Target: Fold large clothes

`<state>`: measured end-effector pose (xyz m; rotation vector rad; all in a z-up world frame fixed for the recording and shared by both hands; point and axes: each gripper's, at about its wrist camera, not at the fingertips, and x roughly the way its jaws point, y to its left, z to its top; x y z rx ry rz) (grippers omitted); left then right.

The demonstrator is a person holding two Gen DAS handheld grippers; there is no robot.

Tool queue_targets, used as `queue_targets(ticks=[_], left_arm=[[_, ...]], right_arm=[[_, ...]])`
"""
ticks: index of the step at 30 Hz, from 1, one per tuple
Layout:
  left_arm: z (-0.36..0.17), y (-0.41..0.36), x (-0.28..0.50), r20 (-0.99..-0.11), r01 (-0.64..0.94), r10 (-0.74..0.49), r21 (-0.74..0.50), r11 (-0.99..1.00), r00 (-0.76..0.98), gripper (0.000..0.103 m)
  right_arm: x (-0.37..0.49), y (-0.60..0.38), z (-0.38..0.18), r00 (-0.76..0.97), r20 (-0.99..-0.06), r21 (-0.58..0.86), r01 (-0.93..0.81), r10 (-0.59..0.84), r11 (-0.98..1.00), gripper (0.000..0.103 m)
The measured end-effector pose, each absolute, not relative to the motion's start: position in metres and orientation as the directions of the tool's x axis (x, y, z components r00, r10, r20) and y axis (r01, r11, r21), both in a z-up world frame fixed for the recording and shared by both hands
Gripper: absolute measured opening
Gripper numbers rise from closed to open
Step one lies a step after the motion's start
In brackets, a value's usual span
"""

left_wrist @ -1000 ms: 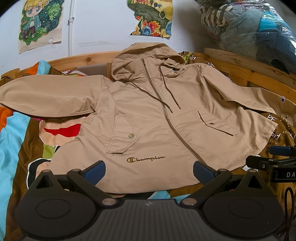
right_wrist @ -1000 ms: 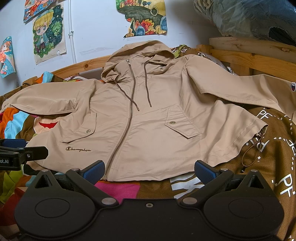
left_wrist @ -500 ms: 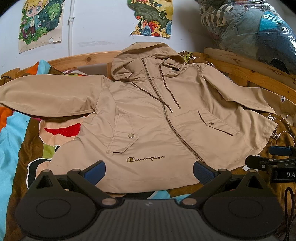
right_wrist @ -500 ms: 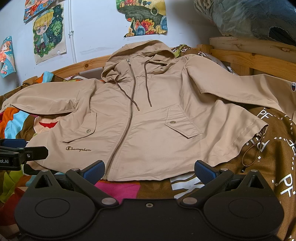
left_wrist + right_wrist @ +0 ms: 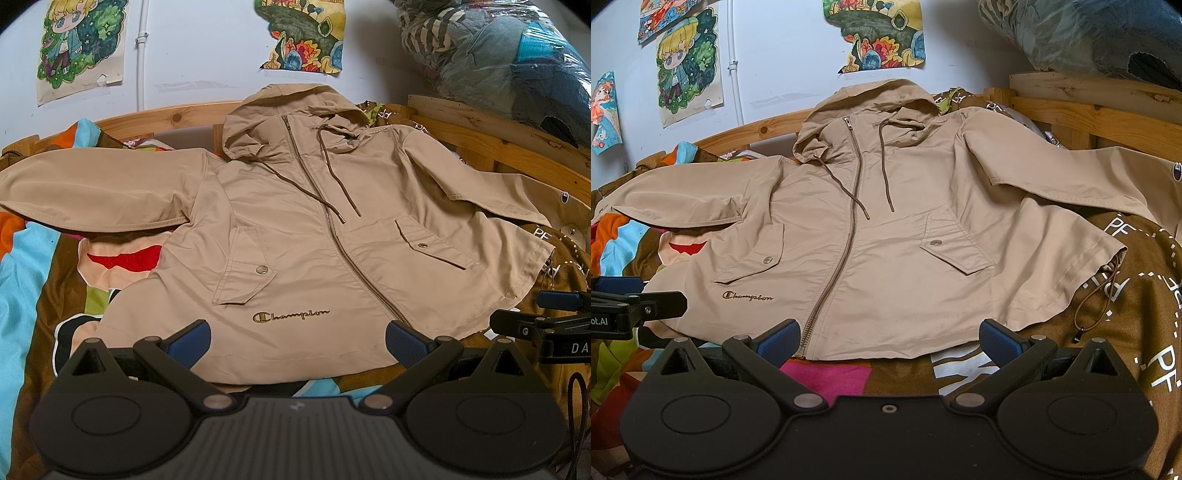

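Champion hooded jacket (image 5: 295, 236) lies zipped, face up, sleeves spread across the patterned bedspread (image 5: 1137, 332), and we hover our left gripper (image 5: 297, 341) and right gripper (image 5: 888, 341) wide open, empty, at its hem, folding unstarted, sleeve grab probably next.

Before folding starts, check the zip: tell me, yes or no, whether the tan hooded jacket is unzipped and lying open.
No, the tan hooded jacket lies flat with its brown metal zipper closed from hem to hood.
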<state>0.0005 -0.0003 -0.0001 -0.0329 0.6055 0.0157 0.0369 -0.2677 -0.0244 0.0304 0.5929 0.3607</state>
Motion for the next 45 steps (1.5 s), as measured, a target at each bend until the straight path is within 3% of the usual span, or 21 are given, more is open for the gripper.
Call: queue_targets(ticks=[25, 36, 41, 45], left_arm=[[-0.005, 0.001, 0.002, -0.574, -0.023, 0.002, -0.029, 0.999, 0.819, 0.103], [-0.006, 0.0, 0.011, -0.613, -0.028, 0.02, -0.003, 1.0, 0.79, 0.103], [0.019, -0.002, 0.038, -0.62, 0.064, 0.005, 0.09, 0.994, 0.785, 0.103], [0.044, -0.007, 0.062, -0.586, 0.117, -0.02, 0.128, 0.985, 0.81, 0.103]], right_arm=[[0.038, -0.268, -0.025, 0.767, -0.544, 0.131, -0.322, 0.34, 0.938, 0.102], [0.044, -0.29, -0.013, 0.821, -0.518, 0.115, -0.212, 0.241, 0.97, 0.102], [0.063, -0.33, 0.027, 0.871, -0.475, -0.006, -0.147, 0.126, 0.989, 0.102], [0.088, -0.369, 0.05, 0.891, -0.454, -0.221, -0.113, 0.0, 0.969, 0.096]])
